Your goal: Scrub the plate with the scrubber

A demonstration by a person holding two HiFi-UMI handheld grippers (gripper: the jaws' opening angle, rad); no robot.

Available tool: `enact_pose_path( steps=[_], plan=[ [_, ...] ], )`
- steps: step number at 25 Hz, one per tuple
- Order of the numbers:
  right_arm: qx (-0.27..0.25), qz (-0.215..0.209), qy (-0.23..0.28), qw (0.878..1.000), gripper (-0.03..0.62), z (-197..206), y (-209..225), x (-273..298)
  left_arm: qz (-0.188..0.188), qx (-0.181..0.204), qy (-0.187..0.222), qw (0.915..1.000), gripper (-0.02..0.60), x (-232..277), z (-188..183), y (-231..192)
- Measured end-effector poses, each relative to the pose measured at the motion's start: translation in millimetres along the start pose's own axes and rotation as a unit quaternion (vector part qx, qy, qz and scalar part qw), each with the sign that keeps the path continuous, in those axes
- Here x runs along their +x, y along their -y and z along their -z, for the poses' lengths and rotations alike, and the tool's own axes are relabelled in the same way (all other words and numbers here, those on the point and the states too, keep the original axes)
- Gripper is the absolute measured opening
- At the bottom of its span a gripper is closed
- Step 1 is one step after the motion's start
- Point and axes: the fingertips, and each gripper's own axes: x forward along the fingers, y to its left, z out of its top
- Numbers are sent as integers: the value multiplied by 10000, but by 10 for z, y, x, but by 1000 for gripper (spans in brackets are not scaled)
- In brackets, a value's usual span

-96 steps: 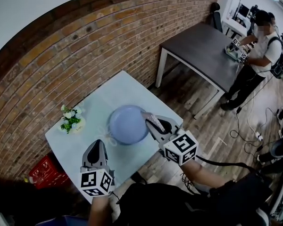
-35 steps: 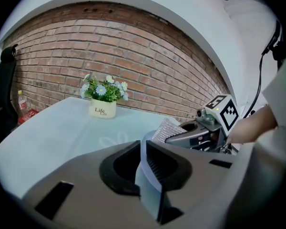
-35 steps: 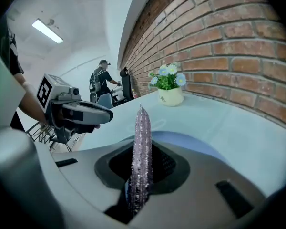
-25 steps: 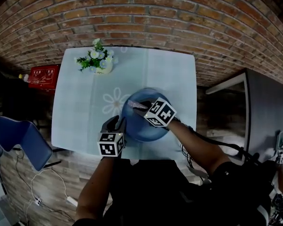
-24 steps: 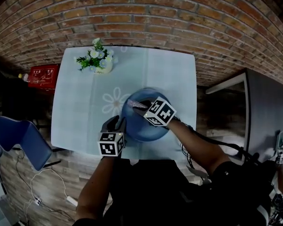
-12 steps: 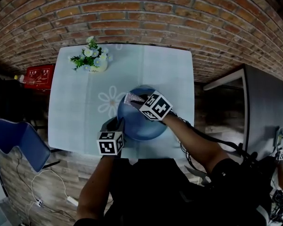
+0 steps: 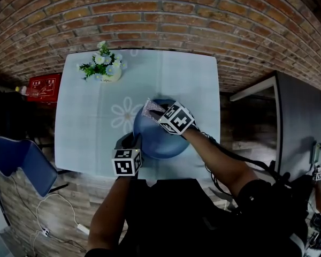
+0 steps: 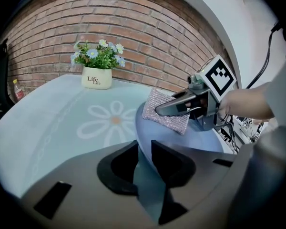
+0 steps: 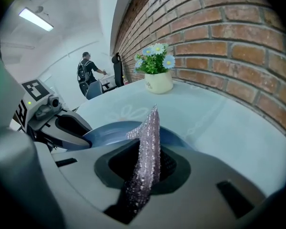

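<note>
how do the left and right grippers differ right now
The left gripper grips the plate by its near rim, its jaws having just been closing on it. The right gripper pinches the scrubber. The left gripper sits at the plate's near edge, while the right gripper reaches across with the scrubber at the far rim. Both are shut on something and angled down at the plate.
</note>
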Motion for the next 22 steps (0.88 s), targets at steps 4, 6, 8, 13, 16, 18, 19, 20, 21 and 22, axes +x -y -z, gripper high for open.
enact_pose_path(
  steps=[4, 6, 8, 13, 16, 18, 19, 20, 21, 22],
  plan=[
    [128, 168, -27, 9998, 71, 20, 36, 6, 23, 34, -27, 10000, 100, -1, 4, -8],
    [190, 236, -62, 9995, 71, 20, 53, 7, -19, 58, 0, 10000, 100, 4, 5, -30],
    [343, 311, -77, 9989, 71, 35, 86, -9, -19, 95, -3, 10000, 100, 10, 9, -28],
    [587, 615, -83, 9963, 71, 85, 202, -79, 40, 214, -97, 9997, 104, 5, 16, -15],
    [701, 782, -94, 9944, 71, 121, 275, -125, 61, 284, -144, 9995, 106, 13, 20, -3],
    [811, 929, -107, 9923, 72, 147, 313, -155, 95, 303, -169, 9994, 109, 14, 23, -1],
    [877, 1021, -110, 9908, 71, 162, 330, -171, 115, 314, -182, 9993, 110, 14, 25, -1],
    [961, 1124, -108, 9889, 72, 179, 351, -192, 138, 331, -195, 9992, 110, 13, 27, 0],
    [1076, 1234, -103, 9864, 71, 196, 374, -220, 163, 358, -209, 9990, 112, 14, 27, 2],
    [1233, 1344, -96, 9832, 71, 207, 398, -257, 188, 390, -222, 9988, 114, 15, 27, 5]
  ],
)
